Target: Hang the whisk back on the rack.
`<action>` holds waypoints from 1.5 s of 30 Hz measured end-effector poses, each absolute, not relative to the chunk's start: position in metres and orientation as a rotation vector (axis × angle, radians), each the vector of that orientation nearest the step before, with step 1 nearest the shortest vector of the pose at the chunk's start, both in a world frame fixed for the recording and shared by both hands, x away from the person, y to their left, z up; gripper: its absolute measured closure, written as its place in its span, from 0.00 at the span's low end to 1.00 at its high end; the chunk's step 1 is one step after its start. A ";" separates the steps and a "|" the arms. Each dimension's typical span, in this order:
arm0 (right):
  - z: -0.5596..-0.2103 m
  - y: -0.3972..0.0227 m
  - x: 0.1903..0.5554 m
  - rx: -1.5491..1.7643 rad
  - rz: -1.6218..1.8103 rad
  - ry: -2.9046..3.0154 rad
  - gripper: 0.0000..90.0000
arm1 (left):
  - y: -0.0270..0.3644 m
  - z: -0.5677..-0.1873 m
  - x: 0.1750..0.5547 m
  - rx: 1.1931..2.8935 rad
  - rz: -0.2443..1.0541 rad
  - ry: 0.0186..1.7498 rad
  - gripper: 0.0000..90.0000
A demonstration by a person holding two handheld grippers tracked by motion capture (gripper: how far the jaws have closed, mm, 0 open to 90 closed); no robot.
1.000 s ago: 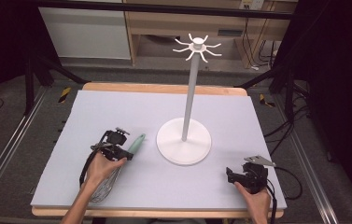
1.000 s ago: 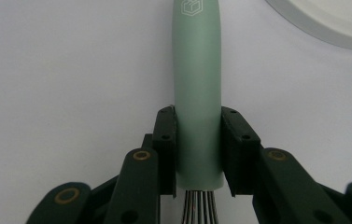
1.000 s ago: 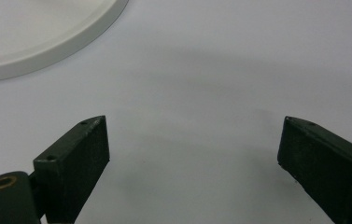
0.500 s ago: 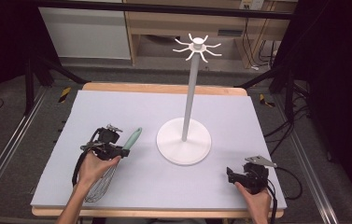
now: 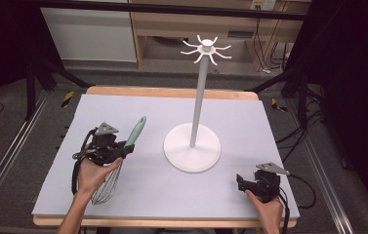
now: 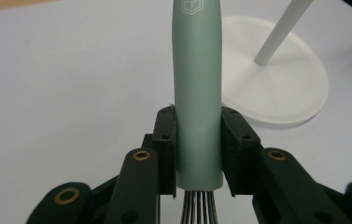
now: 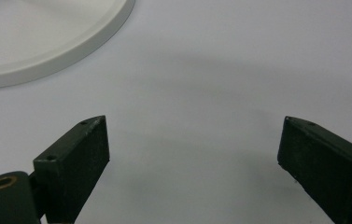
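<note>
The whisk (image 5: 123, 156) has a pale green handle and wire loops.

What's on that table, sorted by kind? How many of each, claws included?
Whisk, mint-green handle, wire head: 1
White hook stand: 1
Black claws: 2, the left claw shut on the whisk, the right claw open over the bare mat
Total: 4
</note>
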State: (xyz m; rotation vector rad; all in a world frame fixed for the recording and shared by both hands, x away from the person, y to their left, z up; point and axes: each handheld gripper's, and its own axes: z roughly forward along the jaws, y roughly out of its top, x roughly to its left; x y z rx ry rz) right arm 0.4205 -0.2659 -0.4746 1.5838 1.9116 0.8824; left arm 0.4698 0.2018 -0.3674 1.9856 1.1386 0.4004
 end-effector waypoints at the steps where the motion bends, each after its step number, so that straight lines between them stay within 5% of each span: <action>1: -0.474 -0.265 0.420 1.587 0.890 1.909 0.11 | 0.202 -0.365 0.468 1.974 0.414 1.122 0.77; 45: -0.473 -0.266 0.419 1.570 0.894 1.899 0.11 | 0.196 -0.319 0.450 1.678 0.526 0.906 0.76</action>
